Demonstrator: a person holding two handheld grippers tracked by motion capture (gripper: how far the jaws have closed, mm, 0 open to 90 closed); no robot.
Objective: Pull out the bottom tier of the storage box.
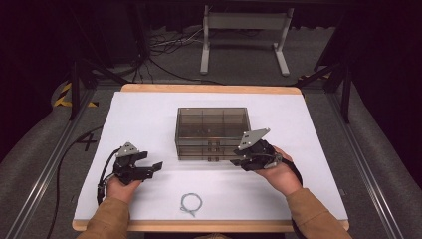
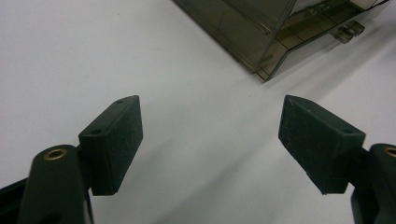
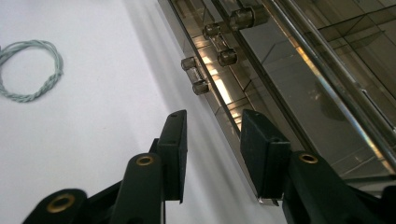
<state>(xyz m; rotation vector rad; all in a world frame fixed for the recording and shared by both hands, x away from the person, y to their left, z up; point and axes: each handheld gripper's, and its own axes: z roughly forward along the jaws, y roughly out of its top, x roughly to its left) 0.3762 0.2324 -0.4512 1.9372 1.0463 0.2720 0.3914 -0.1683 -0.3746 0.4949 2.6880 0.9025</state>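
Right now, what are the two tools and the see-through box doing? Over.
Left tool open, over bare white tabletop. Right tool part open, at front edge of smoky clear plastic drawer box, gripping nothing. Pale green cord loop lies apart.

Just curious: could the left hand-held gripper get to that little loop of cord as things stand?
Probably yes. The left hand-held gripper is open, and only bare white table lies between it and the cord loop.

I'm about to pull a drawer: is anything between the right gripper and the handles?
Nothing visible. The right gripper sits at the box's front, jaws part open around the lower drawer's edge, with bare front up to the handles. The cord loop lies off to the side on the table.
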